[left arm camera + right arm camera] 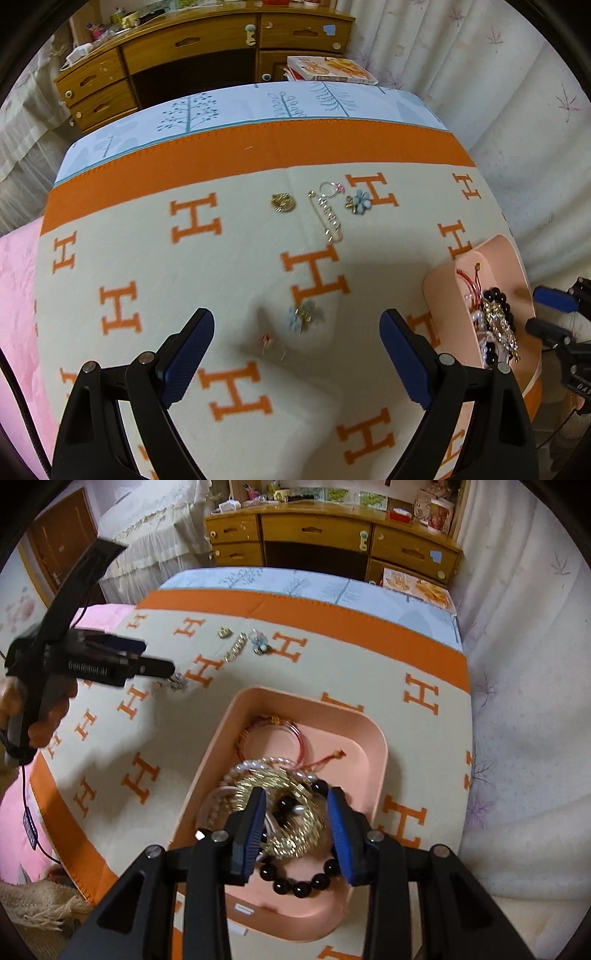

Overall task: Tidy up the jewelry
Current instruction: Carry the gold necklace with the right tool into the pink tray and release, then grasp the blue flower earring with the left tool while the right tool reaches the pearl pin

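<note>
My left gripper [297, 332] is open and empty above the H-patterned blanket. Between its fingers lie a blue flower brooch [304, 314] and a small red-tipped earring [269, 341], both blurred. Farther off lie a gold round brooch [283, 202], a long crystal pin [330, 218], a ring [330, 188] and a blue flower charm [359, 201]. The pink tray [373, 746] holds a red string bracelet [271, 734], pearls [266, 764], a gold chain [291, 812] and black beads [301, 886]. My right gripper [297, 812] is open over the gold chain, jaws either side of it.
The left gripper [110, 661] shows in the right wrist view, over the blanket's left part. A wooden dresser [192, 48] stands beyond the bed, with books [328, 70] at its foot. Curtains hang to the right. A pink sheet [14, 295] lies at the left.
</note>
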Demonstrator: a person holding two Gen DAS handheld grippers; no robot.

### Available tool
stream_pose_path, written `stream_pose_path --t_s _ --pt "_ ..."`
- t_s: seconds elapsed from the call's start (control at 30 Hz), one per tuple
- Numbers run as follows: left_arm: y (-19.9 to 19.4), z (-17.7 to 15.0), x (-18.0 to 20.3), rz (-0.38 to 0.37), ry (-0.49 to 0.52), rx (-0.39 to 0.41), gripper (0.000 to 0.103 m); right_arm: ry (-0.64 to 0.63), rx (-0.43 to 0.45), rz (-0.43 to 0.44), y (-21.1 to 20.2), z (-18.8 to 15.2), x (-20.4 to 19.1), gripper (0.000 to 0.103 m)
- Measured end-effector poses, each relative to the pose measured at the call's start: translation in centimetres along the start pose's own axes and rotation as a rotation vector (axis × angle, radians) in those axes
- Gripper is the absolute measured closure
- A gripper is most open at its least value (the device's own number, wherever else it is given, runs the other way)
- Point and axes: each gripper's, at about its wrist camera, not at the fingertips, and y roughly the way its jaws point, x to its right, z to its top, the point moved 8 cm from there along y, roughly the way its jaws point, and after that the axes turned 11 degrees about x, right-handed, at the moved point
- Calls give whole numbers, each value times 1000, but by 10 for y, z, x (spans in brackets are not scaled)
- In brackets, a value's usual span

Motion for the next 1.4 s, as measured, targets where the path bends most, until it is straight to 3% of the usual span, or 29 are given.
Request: stream_pose_path --t_s 0.2,0.3,0.57,0.73,1.1,1.4 --pt "-27 -7 2 53 -25 118 13 -41 100 34 -23 7 -27 68" --pt "-40 -14 13 37 -42 175 13 -75 126 51 -28 10 -42 68" --pt "-66 -27 27 83 2 239 13 -76 166 87 -37 28 -70 68" --pt "-76 -21 20 95 -13 266 13 -34 203 67 -41 50 -65 68" --pt "-60 -1 -1 89 -80 241 13 66 143 24 3 114 -33 68" --pt "-22 -10 -11 24 -119 179 13 163 15 36 81 123 -12 68"
